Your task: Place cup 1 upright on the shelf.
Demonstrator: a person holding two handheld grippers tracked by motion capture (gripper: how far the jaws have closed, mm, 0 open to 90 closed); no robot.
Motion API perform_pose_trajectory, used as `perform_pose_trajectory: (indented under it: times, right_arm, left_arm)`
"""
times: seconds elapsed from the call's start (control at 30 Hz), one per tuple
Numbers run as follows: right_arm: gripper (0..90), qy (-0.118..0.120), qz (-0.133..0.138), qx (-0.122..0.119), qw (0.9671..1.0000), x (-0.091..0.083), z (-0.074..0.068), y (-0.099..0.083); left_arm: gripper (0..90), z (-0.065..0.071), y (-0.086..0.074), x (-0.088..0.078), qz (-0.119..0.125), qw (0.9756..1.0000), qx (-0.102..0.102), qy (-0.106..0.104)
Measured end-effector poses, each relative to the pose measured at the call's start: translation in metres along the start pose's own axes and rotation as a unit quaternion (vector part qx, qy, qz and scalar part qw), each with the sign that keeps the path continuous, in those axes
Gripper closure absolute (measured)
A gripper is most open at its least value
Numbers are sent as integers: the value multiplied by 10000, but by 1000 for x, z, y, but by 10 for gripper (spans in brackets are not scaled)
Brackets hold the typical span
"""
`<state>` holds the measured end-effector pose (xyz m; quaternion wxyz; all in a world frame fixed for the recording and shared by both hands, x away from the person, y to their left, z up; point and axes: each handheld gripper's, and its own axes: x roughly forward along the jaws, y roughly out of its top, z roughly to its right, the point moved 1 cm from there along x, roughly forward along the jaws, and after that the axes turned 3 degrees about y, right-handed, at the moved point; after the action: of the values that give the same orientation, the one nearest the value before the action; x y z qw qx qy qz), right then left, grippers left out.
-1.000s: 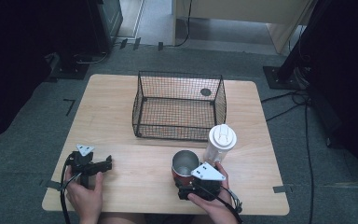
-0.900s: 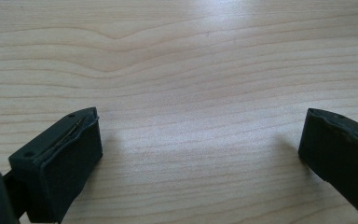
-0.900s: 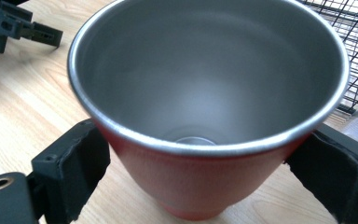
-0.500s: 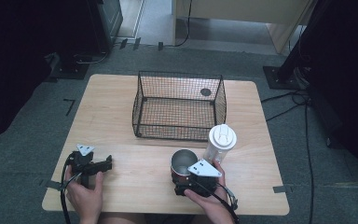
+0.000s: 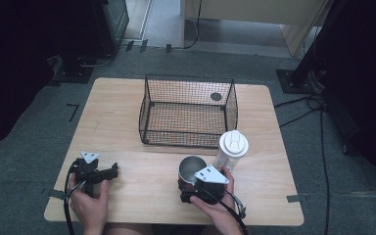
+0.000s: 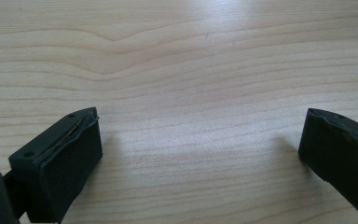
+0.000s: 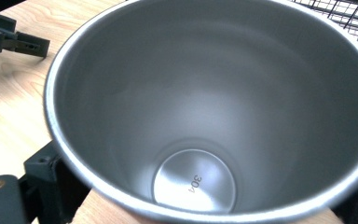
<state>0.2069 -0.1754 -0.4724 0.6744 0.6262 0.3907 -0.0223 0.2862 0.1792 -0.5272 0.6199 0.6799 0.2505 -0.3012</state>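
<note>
A steel cup [image 5: 192, 167] stands upright and empty near the table's front, just left of a white lidded tumbler [image 5: 232, 147]. My right gripper [image 5: 189, 182] is at the cup's near side, and in the right gripper view the cup [image 7: 214, 107] sits between its jaws, which have just been opening. The left finger [image 7: 51, 179] stands outside the rim with a strip of table showing beside it. My left gripper [image 5: 111, 170] rests at the front left. Its jaws [image 6: 200, 158] are wide open over bare wood.
A black wire basket [image 5: 191, 138] stands mid-table behind the cup, with a small dark disc [image 5: 216, 96] inside at its far right. Its mesh [image 7: 349, 14] is close beyond the cup. The wooden table [image 5: 117, 107] ends just behind both hands.
The right hand and gripper have shifted slightly left along the cup's near side. The left gripper, cup, tumbler and basket have stayed put.
</note>
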Motion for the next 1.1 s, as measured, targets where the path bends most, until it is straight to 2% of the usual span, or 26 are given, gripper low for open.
perform_pose_trajectory:
  times: [0.2,0.43,0.63,0.7,0.77,1.1]
  right_arm:
    - [1,9,45,75,10000,3,-3,3]
    - [1,-23,77,286,9996,8,-2,6]
    - [12,-84,134,303,9994,10,-4,7]
    - [54,-181,164,273,9993,11,-5,8]
    - [55,-202,188,280,9992,11,-6,8]
    - [50,-181,239,311,9991,10,-6,8]
  left_arm:
    - [0,0,0,0,1,10000,-5,0]
    - [0,0,0,0,-5,10000,6,2]
    - [0,0,0,0,-1,10000,4,1]
    - [0,0,0,0,-4,10000,2,2]
    - [0,0,0,0,-2,10000,2,2]
    - [0,0,0,0,0,10000,-3,2]
